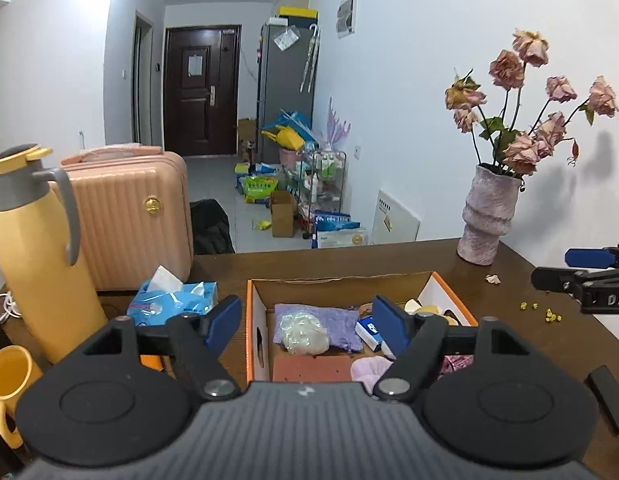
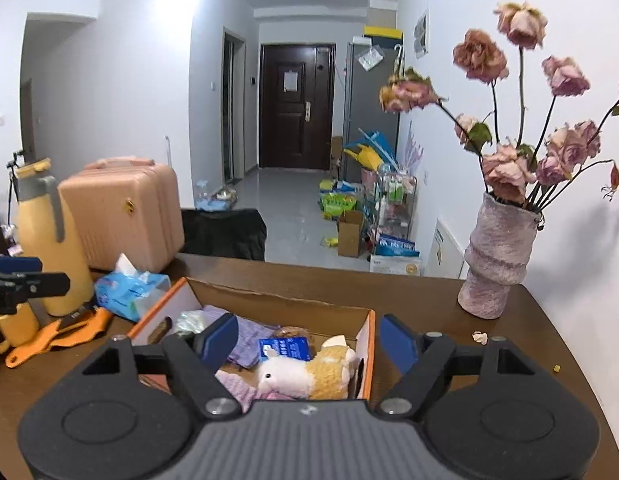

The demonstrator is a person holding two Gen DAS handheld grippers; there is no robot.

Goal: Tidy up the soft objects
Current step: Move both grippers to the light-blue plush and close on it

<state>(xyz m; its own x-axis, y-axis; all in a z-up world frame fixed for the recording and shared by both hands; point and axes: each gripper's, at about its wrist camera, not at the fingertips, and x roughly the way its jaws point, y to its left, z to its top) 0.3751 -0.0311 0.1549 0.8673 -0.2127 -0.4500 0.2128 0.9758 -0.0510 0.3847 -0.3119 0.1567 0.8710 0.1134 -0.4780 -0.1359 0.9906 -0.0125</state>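
An orange-edged cardboard box [image 1: 253,320] stands on the dark wooden table. Inside lie a purple cloth [image 1: 337,316], a white crinkly bundle [image 1: 303,334], a brick-red sponge [image 1: 309,368], a pink fluffy piece [image 1: 369,368] and a small blue-and-white pack [image 1: 367,330]. My left gripper [image 1: 309,322] hangs open above the box with nothing between its fingers. In the right wrist view a white and tan plush toy [image 2: 309,372] rests at the box's [image 2: 367,344] near right corner. Above it my right gripper [image 2: 309,340] is open and empty. Each gripper shows at the other view's edge [image 1: 551,267] [image 2: 41,271].
A yellow thermos jug [image 1: 33,264], a yellow mug [image 1: 9,376], a blue tissue pack [image 1: 173,298] and a pink suitcase [image 1: 129,216] stand left of the box. A vase of dried roses [image 1: 489,216] occupies the far right corner. Orange scissors [image 2: 57,340] lie at the left.
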